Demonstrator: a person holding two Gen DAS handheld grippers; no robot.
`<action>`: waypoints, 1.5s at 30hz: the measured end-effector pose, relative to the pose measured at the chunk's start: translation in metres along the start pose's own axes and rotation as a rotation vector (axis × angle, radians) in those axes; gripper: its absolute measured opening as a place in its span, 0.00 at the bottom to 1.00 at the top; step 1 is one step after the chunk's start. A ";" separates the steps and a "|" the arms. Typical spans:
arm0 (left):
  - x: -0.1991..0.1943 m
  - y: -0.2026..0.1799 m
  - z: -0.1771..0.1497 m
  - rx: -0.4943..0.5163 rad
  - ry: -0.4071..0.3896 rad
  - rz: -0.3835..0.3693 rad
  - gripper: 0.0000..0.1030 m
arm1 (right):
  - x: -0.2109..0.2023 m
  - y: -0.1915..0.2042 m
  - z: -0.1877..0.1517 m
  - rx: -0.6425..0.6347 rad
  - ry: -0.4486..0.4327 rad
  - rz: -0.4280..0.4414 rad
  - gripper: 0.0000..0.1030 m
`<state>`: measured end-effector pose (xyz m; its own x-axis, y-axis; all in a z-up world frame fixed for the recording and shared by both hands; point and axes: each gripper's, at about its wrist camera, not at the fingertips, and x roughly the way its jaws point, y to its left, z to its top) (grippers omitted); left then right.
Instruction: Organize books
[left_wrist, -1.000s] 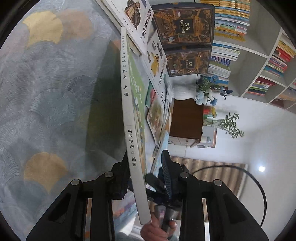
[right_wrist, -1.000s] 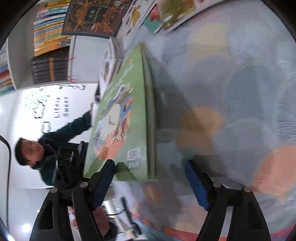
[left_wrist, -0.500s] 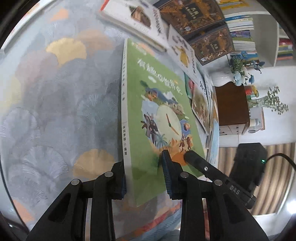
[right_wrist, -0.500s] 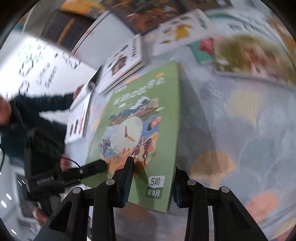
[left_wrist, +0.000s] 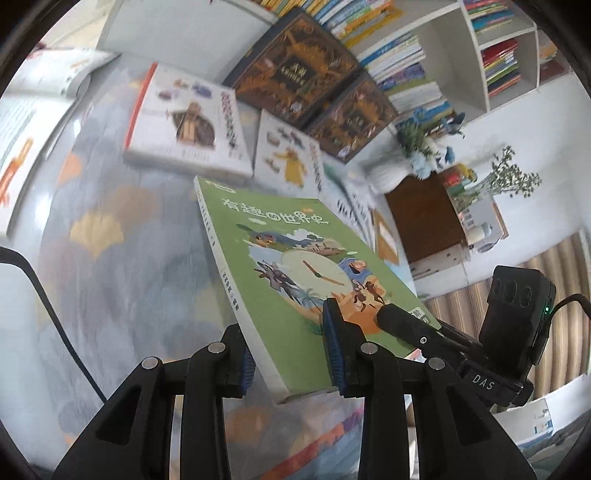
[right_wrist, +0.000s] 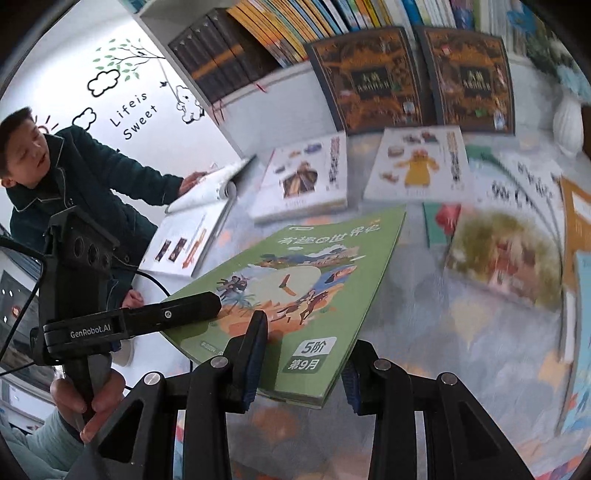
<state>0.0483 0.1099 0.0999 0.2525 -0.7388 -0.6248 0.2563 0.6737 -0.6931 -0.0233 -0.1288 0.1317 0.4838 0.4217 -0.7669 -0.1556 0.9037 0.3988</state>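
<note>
Green book (left_wrist: 295, 280) is held clear of the patterned rug (left_wrist: 122, 288), cover up, long axis running away from both grippers. Left gripper (left_wrist: 290, 360) is clamped on its spine corner, right gripper (right_wrist: 303, 363) on the opposite near corner. Bookshelf (right_wrist: 280, 40) beyond holds upright books.

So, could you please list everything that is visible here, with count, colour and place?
green book: one, green, held above the rug by both grippers
white picture books: two, white, flat on the rug behind it
dark ornate books: two, brown-gold, leaning on the bookshelf
bookshelf: one, white, at the back
rug: one, grey-blue, underneath
seated person: one, dark green jacket, left
left gripper: black, shut on the book
right gripper: black, shut on the book
</note>
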 end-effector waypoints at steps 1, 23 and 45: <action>0.001 -0.003 0.007 0.008 -0.012 0.000 0.28 | 0.002 0.004 0.007 -0.012 -0.011 -0.004 0.34; 0.064 0.114 0.148 -0.108 -0.146 0.144 0.30 | 0.185 -0.047 0.150 0.117 0.013 0.180 0.36; 0.058 0.013 0.036 -0.019 0.007 0.128 0.62 | 0.082 -0.108 0.011 0.435 0.136 0.171 0.55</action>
<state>0.1001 0.0764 0.0681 0.2753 -0.6473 -0.7107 0.2046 0.7618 -0.6146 0.0426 -0.1930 0.0314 0.3608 0.5936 -0.7193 0.1656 0.7182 0.6758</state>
